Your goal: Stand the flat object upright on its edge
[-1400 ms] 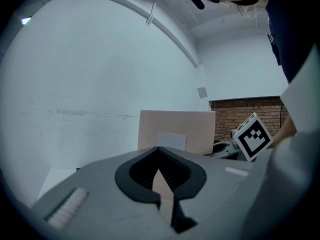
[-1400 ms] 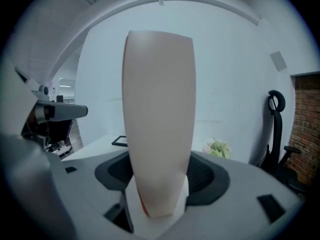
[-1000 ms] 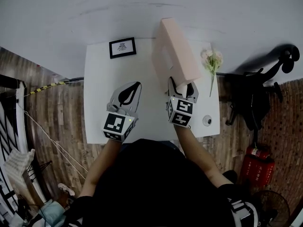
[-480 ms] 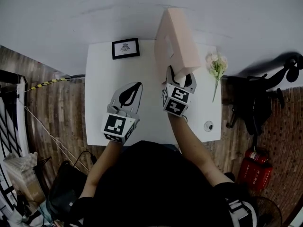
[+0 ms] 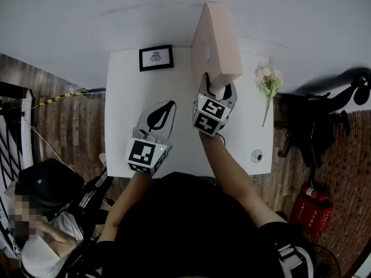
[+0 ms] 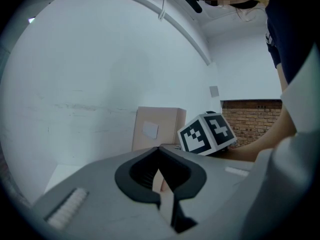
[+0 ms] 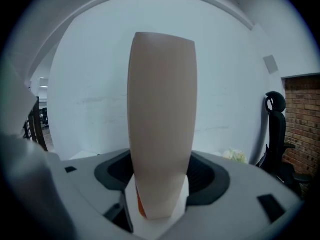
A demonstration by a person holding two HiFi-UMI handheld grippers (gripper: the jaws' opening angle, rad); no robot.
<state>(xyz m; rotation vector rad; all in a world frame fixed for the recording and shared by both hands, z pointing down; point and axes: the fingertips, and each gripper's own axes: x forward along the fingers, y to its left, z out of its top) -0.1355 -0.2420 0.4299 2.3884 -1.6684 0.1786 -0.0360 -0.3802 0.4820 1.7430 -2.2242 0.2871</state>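
Box (image 5: 217, 48), pale pink, slim, apparently upright

1 white square table (image 5: 124, 97). On it: 1 pale-pink flat cardboard box (image 5: 215, 45) at 12 o'clock, 1 black-framed picture (image 5: 156, 57) at 11, 1 pale flower sprig (image 5: 268, 81) at 2, 1 small round silver object (image 5: 256, 155) at 4. 2 grippers: left gripper (image 5: 167, 105), right gripper (image 5: 217, 87).

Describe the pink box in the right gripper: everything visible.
The pink box is a flat slab, cardboard by the look, plain pale pink with a lighter rectangular label on one broad face. It stands upright at the far side of the white table, close to the wall. The right gripper clamps its near narrow edge low down.
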